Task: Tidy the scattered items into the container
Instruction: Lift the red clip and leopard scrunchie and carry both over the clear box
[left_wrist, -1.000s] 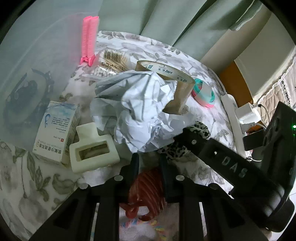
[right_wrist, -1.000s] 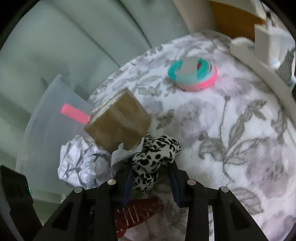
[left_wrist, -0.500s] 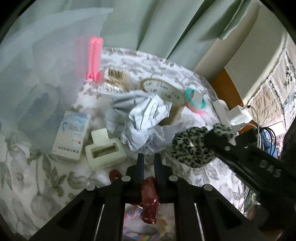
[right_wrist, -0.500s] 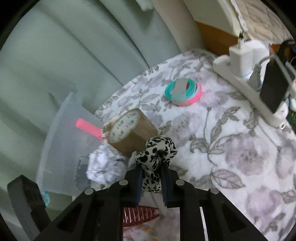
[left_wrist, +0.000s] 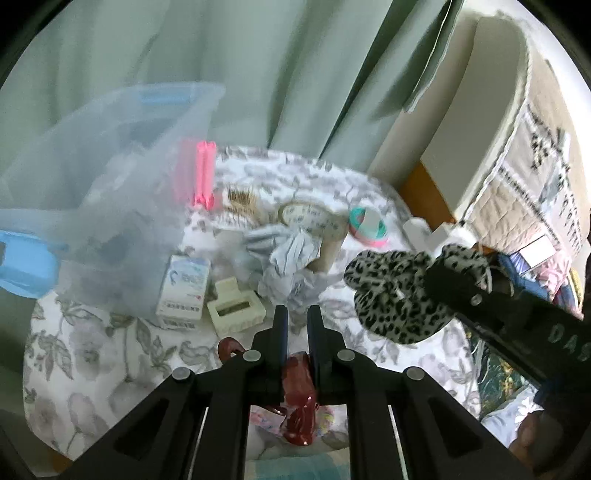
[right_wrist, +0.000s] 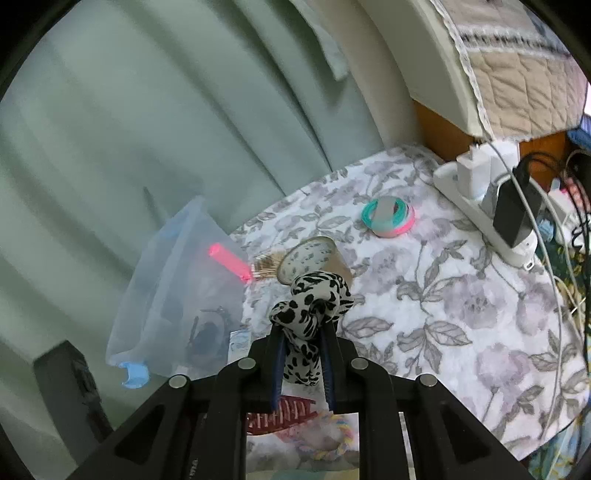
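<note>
My left gripper (left_wrist: 295, 317) is shut on a dark red hair claw clip (left_wrist: 299, 398) and holds it above the floral table. My right gripper (right_wrist: 303, 332) is shut on a leopard-print scrunchie (right_wrist: 312, 306), lifted clear of the table; the scrunchie also shows in the left wrist view (left_wrist: 391, 291). The clear plastic container (left_wrist: 92, 177) with blue latches stands at the table's left; it shows in the right wrist view (right_wrist: 177, 295) too. On the table lie a crumpled paper (left_wrist: 291, 258), brown tape roll (left_wrist: 314, 221), medicine box (left_wrist: 184, 291), cream clip (left_wrist: 236, 310) and pink clip (left_wrist: 205, 173).
A teal and pink band roll (right_wrist: 388, 216) lies toward the far right of the table. A white power strip (right_wrist: 484, 206) with plugs and cables runs along the right edge. Green curtains hang behind. A pastel rope ring (right_wrist: 332, 432) lies below my grippers.
Both grippers have risen away from the table, carrying the red claw clip and the scrunchie upward. The table items look smaller and the container has come more into view.
</note>
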